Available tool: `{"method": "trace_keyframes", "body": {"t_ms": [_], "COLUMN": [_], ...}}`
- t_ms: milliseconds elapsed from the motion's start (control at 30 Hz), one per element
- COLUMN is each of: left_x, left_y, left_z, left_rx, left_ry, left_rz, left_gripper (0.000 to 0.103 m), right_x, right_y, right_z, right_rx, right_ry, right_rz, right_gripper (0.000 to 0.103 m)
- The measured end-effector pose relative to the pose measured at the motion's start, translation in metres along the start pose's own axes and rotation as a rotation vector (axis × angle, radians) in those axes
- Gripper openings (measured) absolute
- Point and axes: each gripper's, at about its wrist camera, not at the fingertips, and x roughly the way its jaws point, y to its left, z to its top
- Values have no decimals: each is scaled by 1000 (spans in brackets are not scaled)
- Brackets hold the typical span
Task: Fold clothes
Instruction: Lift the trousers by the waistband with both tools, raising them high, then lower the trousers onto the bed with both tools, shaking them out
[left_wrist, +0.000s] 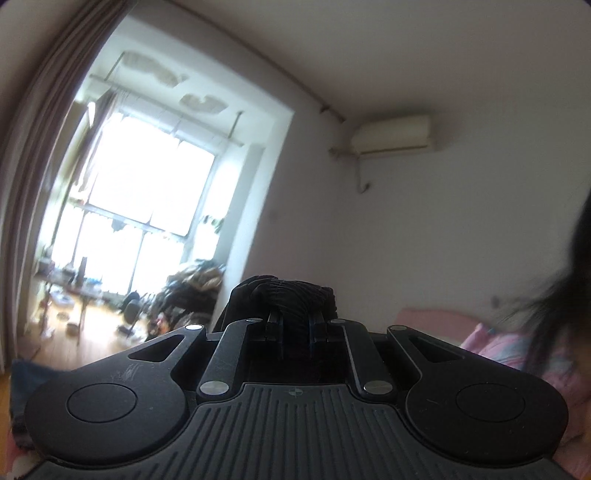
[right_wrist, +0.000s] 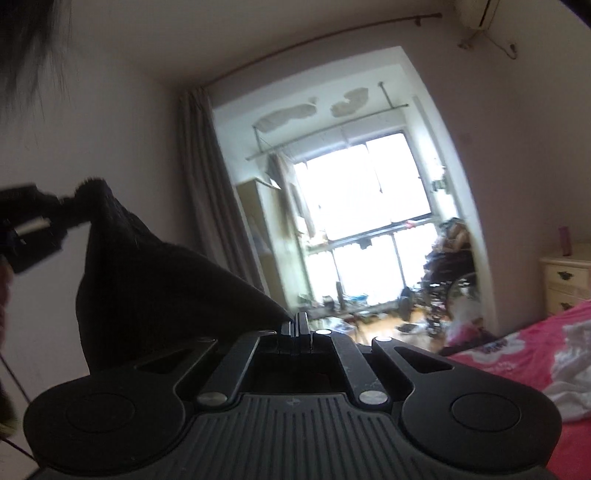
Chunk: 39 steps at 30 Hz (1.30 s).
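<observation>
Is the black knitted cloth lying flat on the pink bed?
No, the black knitted cloth hangs in the air, pinched by the left gripper, beside the pink bed.

No readable text, label, brand name, number or sign is showing in either wrist view. The pink patterned bedsheet (right_wrist: 517, 354) is carrying some dark marks on a pale patch that might be lettering, but they are blurring too much to make out.
</observation>
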Motion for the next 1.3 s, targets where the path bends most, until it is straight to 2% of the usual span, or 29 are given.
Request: {"method": "trace_keyframes", "body": {"t_ms": [133, 233, 300, 400, 500, 667, 767, 833, 900, 967, 1033, 1167, 1300], "left_x": [2, 16, 31, 63, 104, 176, 212, 232, 250, 258, 263, 263, 255], "left_y": [0, 13, 29, 59, 102, 208, 264, 292, 314, 326, 338, 341, 336], "left_z": [3, -10, -27, -62, -109, -198, -255, -288, -318, -342, -357, -372, -370], "left_rx": [-43, -82, -107, -142, -194, -341, -380, -381, -384, -403, -430, -438, -441], "left_ry": [-19, -1, 37, 132, 259, 479, 593, 648, 697, 729, 735, 741, 747], "left_rz": [-41, -27, 4, 73, 153, 275, 357, 400, 425, 429, 416, 392, 356], "left_gripper": [10, 10, 10, 10, 10, 10, 10, 10, 10, 11, 15, 22, 29], "right_x": [-18, -8, 10, 44, 86, 165, 222, 241, 261, 272, 273, 252, 229], "right_y": [1, -31, -60, -112, -153, -214, -253, -263, -271, -270, -261, -223, -177], "right_z": [31, 35, 28, 2, -39, -118, -166, -196, -218, -232, -235, -221, -204], "right_rx": [57, 140, 169, 223, 277, 376, 434, 450, 411, 311, 204, -30, -187], "right_ry": [13, 59, 103, 211, 354, 605, 732, 789, 836, 874, 866, 749, 671], "right_rz": [125, 187, 179, 131, 74, -38, -117, -171, -213, -303, -340, -321, -231], "right_gripper": [1, 1, 1, 1, 1, 1, 1, 1, 2, 9, 13, 20, 30]}}
